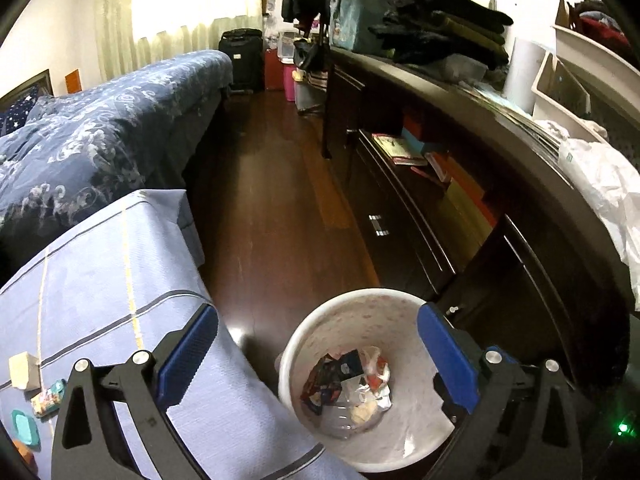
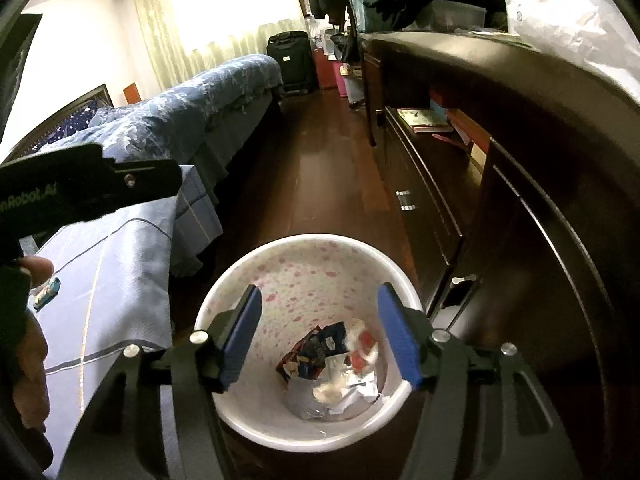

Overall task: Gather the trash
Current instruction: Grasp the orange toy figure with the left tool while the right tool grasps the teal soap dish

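A: Status check. Bin [image 2: 308, 344] sits on the floor [image 1: 272, 208] between the bed [image 1: 104, 280] and the dresser [image 1: 500, 240]. We see a wrapper pile [image 2: 332, 364] at its bottom: dark blue packet, red-white one, crumpled foil or paper.

B: Grippers?

A: Right gripper [image 2: 320, 336] hangs over the bin mouth, jaws apart, nothing between them. Left gripper [image 1: 316, 356] is also spread wide and empty, left finger over the bed edge, right finger at the bin rim.

B: So we call that drop done?

A: Our read, yes. Both claws are empty and trash is in the bin.

B: What's left?

A: On the sheet at far left we see a small pale box [image 1: 23, 370], a colourful packet [image 1: 48, 396] and a teal piece [image 1: 25, 428]. Can't tell if all three count as trash. The packet looks the most likely.

B: White bag [image 1: 604, 196] on the dresser?

A: Crumpled plastic, could be trash or just storage. We can't say.

B: Progress?

A: We judge it partway. Several pieces are binned, a few candidates remain on the bed, near the left claw. Floor looks free of litter as far as we can see.
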Available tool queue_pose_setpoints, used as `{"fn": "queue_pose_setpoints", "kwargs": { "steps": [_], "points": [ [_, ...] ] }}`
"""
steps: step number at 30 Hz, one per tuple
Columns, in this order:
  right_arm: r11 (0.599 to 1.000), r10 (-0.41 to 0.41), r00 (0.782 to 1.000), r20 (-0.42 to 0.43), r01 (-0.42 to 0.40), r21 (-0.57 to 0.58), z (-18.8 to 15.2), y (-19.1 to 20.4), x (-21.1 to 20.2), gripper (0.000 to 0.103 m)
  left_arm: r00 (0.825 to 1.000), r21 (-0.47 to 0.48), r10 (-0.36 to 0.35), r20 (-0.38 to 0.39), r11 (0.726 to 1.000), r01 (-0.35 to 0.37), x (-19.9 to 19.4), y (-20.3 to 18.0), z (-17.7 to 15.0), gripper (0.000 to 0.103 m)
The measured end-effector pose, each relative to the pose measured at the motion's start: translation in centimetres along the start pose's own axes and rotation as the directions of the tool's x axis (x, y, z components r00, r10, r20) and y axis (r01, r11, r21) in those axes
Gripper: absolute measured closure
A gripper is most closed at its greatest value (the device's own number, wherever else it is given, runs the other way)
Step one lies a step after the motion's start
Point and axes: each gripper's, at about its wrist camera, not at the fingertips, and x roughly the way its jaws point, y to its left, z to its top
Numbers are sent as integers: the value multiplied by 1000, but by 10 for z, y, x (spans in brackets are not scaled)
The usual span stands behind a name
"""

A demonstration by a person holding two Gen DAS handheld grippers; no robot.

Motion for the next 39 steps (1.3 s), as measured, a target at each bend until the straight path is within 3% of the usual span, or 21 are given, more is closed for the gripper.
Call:
{"fn": "queue_pose_setpoints", "kwargs": {
  "steps": [4, 10, 15, 20, 26, 31, 33, 37, 39],
  "points": [
    [1000, 9, 1000, 21, -8, -11, 0, 8, -15, 36, 999, -11, 35, 31, 999, -34, -17, 12, -6, 4],
    [996, 66, 997, 37, -63, -67, -2, 38, -37, 34, 989, -61, 142, 46, 988, -139, -47, 51, -26, 4],
    [977, 151, 988, 21, -146, -158, -13, 83, -50, 31, 966, -138, 258, 11, 957, -254, -72, 104, -62, 4],
    [943, 219, 976, -16, -216, -253, -25, 133, -58, 30, 934, -224, 355, -39, 908, -355, -98, 166, -103, 4],
    [906, 273, 961, -39, -271, -325, -33, 177, -68, 30, 907, -306, 408, -106, 855, -420, -110, 229, -142, 5],
    [875, 307, 950, -59, -307, -375, -39, 210, -75, 30, 925, -347, 355, -137, 857, -381, -107, 259, -154, 5],
    [864, 317, 946, -65, -316, -391, -40, 221, -76, 30, 929, -343, 337, -150, 864, -369, -102, 266, -158, 22],
    [845, 332, 940, -81, -335, -418, -42, 242, -77, 30, 929, -305, 342, -142, 877, -370, -100, 267, -160, 40],
    [837, 345, 933, -99, -354, -418, -42, 258, -74, 30, 929, -297, 344, -133, 881, -369, -104, 267, -161, 66]
  ]
}}
